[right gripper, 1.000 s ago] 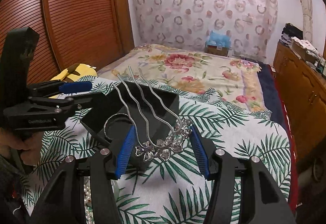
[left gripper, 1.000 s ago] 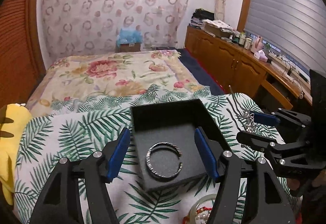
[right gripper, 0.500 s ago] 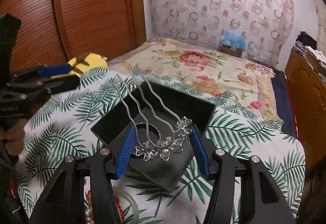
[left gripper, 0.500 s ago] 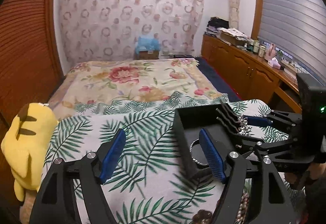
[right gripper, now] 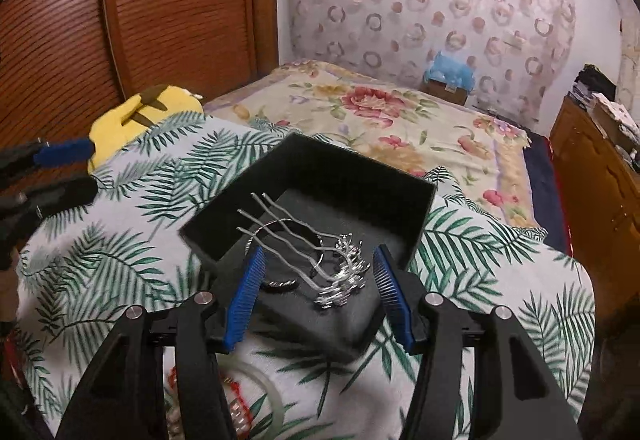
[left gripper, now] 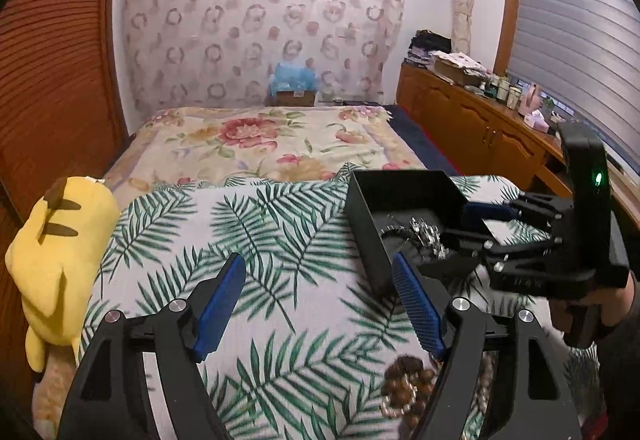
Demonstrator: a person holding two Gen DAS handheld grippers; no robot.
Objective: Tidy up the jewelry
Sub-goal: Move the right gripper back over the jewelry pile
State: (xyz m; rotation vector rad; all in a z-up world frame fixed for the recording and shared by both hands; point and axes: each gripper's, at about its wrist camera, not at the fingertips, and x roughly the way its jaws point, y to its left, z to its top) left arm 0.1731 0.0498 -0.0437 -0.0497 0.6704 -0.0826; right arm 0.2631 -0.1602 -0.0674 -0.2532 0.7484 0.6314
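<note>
In the right wrist view, a black open box sits on the palm-leaf cloth. A silver flower hair comb lies tilted inside it, across a twisted silver bangle. My right gripper stands open around the comb's ornament, and neither blue pad touches it. In the left wrist view, my left gripper is open and holds nothing, over bare cloth to the left of the box. The right gripper reaches into the box from the right, where the comb glints.
A yellow plush toy lies at the cloth's left edge. Brown beads lie near my left gripper's right finger. A translucent bangle and red beads lie in front of the box. A flowered bedspread stretches behind, with wooden cabinets to the right.
My left gripper has swung left, away from the box. The right gripper has come down over the box, and the comb has dropped from between its pads onto the box floor.
</note>
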